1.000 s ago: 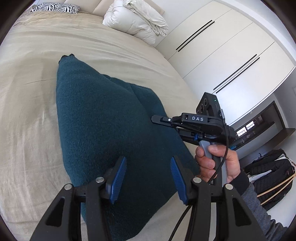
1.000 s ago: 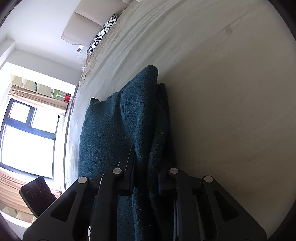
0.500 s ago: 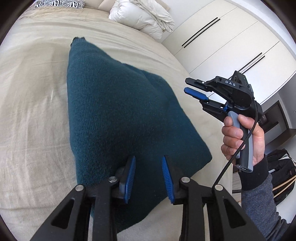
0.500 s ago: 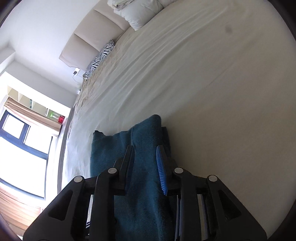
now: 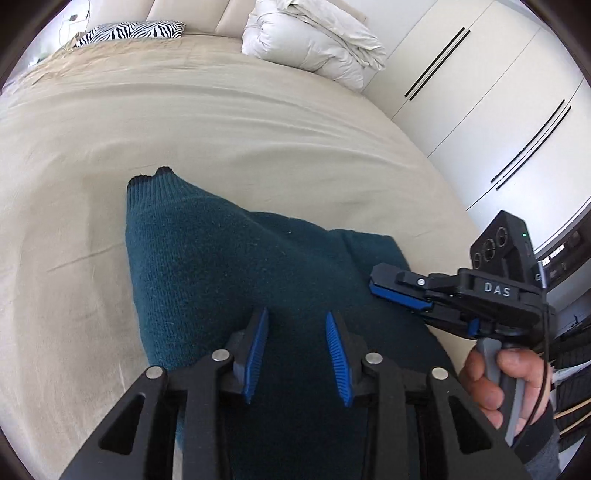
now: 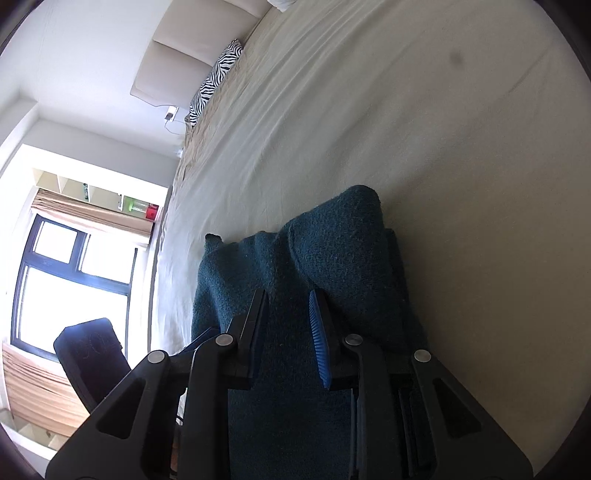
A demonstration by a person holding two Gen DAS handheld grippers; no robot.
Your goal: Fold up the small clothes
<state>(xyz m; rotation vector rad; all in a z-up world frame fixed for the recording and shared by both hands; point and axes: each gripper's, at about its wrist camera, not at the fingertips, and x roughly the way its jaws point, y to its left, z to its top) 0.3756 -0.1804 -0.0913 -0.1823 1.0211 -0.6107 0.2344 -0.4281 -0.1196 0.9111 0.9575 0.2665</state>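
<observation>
While both tongs (image 5: 295, 334) (image 6: 286, 312) hover empty, right closing, the teal sweater (image 5: 229, 266) runs lengthwise toward the pillows (image 5: 314, 40).

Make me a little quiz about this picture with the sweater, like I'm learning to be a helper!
1. Pick one: the sweater is A) red, B) dark teal, C) yellow.
2. True or false: the zebra pillow is lying on top of the sweater.
3. Fill in: the sweater lies on the ____.

Key:
1. B.
2. False. The zebra pillow sits far from it, at the head of the bed.
3. bed.
</observation>
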